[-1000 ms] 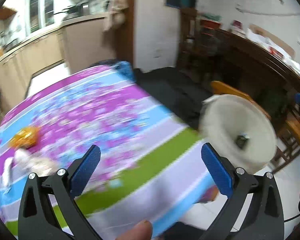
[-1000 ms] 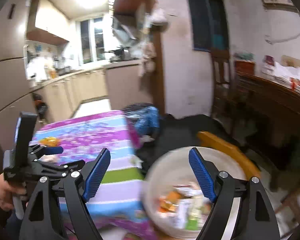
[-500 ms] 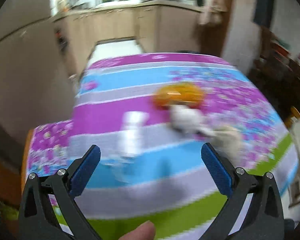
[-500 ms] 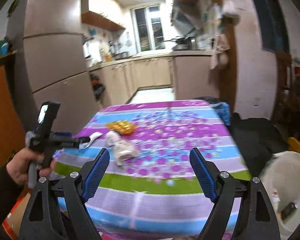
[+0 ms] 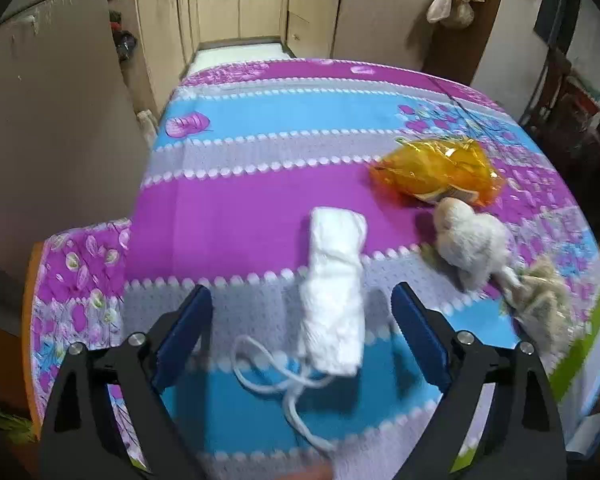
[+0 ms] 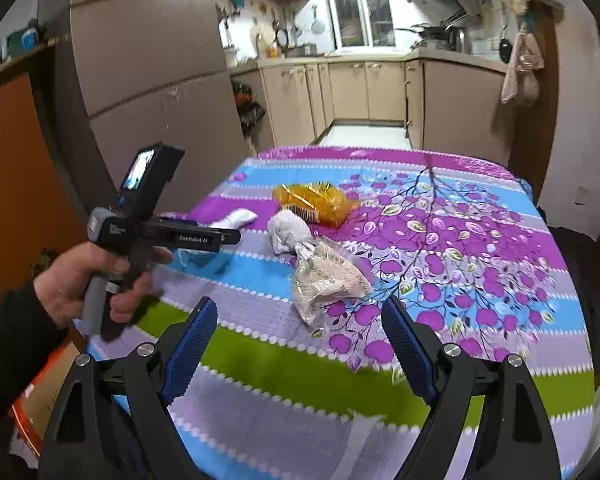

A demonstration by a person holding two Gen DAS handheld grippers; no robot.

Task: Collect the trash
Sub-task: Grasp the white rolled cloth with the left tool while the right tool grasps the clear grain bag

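The left gripper [image 5: 302,322] is held with its fingers [image 5: 188,330] spread; they have just been narrowing slightly, and nothing is pressed between them. The white folded mask [image 5: 334,284] is framed in the gap, lying on the tabletop [image 5: 240,204], untouched. The right gripper [image 6: 296,344] is likewise open and empty, with only cloth between its fingers [image 6: 406,346].

A second ago both wrist views were filled by a white bin beside the table; now both are aimed at the litter on the tabletop. A new pickup is judged to be starting, the mask being the likely target.

In the left wrist view the mask's long axis runs from 12 to 6 o'clock, tilted slightly; its ear loops [image 5: 278,380] trail toward 6 to 7 o'clock. At 1 to 2 o'clock lies an orange wrapper [image 5: 436,170], at 3 o'clock a crumpled tissue wad [image 5: 470,240], and beyond it a clear bag [image 5: 540,300]. The left hand [image 6: 100,276] is seen at 9 o'clock in the right view.
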